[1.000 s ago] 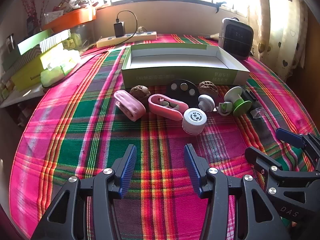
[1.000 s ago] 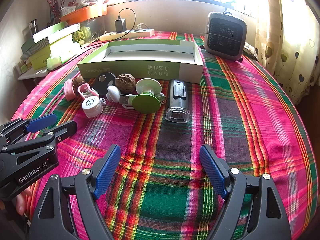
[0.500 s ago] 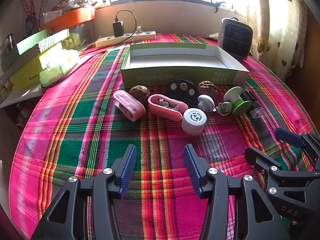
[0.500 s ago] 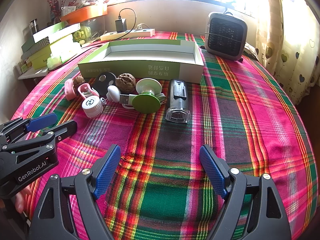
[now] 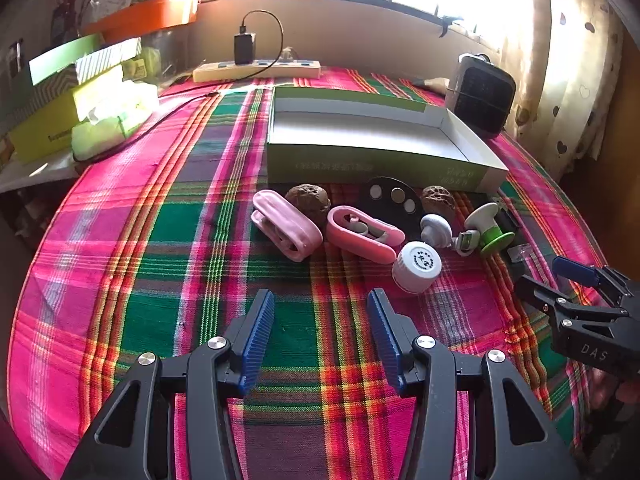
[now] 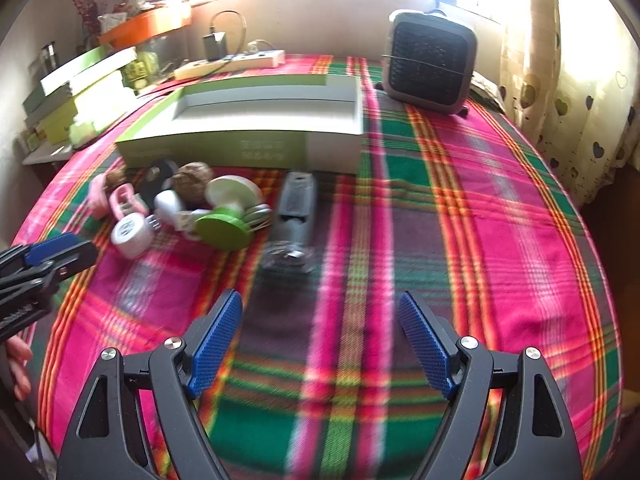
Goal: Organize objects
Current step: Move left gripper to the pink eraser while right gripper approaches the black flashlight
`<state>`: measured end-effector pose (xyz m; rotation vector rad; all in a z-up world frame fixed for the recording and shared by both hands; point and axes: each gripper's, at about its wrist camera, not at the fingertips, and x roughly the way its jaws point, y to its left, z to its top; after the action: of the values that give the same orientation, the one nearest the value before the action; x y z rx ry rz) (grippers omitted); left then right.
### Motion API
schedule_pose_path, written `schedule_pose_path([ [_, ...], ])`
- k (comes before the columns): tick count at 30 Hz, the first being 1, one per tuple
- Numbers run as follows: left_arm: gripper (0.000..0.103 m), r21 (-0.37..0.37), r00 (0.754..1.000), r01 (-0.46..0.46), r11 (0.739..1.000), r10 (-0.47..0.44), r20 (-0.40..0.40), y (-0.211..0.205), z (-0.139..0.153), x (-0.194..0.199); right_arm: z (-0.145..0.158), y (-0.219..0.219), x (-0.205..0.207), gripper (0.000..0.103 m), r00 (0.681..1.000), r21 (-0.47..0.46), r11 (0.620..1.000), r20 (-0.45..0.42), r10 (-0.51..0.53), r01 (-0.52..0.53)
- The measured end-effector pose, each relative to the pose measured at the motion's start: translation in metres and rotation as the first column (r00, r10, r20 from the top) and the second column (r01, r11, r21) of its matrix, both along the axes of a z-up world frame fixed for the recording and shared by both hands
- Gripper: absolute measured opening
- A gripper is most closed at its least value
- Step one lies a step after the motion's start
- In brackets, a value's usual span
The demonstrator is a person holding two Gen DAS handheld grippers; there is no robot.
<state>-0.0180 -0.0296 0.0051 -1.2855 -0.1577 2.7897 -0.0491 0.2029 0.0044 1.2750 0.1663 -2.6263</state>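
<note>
Small objects lie in a row on the plaid cloth before an open green box [image 5: 372,168]: two pink cases [image 5: 286,226] [image 5: 366,234], two walnuts [image 5: 308,199] [image 5: 438,199], a black disc [image 5: 390,196], a white cap [image 5: 416,266], a white knob [image 5: 436,230], a green-and-white spool [image 5: 490,226]. The right wrist view shows the spool [image 6: 226,228], the cap [image 6: 130,236] and a grey lighter-like device [image 6: 294,216]. My left gripper [image 5: 320,334] is open and empty, short of the row. My right gripper [image 6: 320,344] is open and empty, near the device.
A grey heater [image 6: 430,68] stands at the back right. A power strip [image 5: 256,70] with a charger lies at the back. Stacked green boxes [image 5: 76,92] and a tissue pack [image 5: 108,124] sit at the left. A curtain [image 6: 572,80] hangs at the right.
The right gripper has moved forward and turned right; its view is blurred and the objects sit further left. The left gripper has barely moved.
</note>
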Motion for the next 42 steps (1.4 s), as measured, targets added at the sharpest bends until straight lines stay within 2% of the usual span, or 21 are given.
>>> schedule_pose_path([
  [7, 0.047, 0.057, 1.000, -0.020, 0.998, 0.020, 0.005, -0.009, 0.005, -0.012, 0.002, -0.002, -0.014, 0.081, 1.000, 0.005, 1.000, 0.010, 0.025, -0.025],
  [12, 0.048, 0.062, 0.998, -0.063, 0.996, 0.063, 0.012, -0.015, 0.005, -0.022, 0.002, -0.006, -0.022, 0.081, 0.999, 0.018, 0.999, 0.012, 0.042, -0.042],
  [27, 0.048, -0.007, 0.990, -0.138, 0.990, 0.138, 0.039, -0.038, 0.002, -0.026, 0.002, 0.002, -0.037, 0.080, 0.999, 0.022, 0.999, 0.018, 0.044, -0.045],
  [32, 0.048, -0.021, 0.984, -0.175, 0.984, 0.176, 0.036, -0.051, 0.003, -0.026, 0.003, 0.005, -0.038, 0.076, 0.999, 0.025, 0.999, 0.014, 0.039, -0.040],
  [38, 0.048, 0.014, 0.992, -0.123, 0.992, 0.123, 0.030, -0.045, 0.005, -0.027, 0.004, 0.002, -0.038, 0.066, 0.998, 0.030, 0.998, 0.009, 0.058, -0.058],
  [42, 0.048, -0.010, 0.996, -0.085, 0.996, 0.085, 0.032, -0.037, 0.004, -0.033, 0.004, -0.001, -0.040, 0.066, 0.997, 0.026, 0.997, 0.010, 0.075, -0.075],
])
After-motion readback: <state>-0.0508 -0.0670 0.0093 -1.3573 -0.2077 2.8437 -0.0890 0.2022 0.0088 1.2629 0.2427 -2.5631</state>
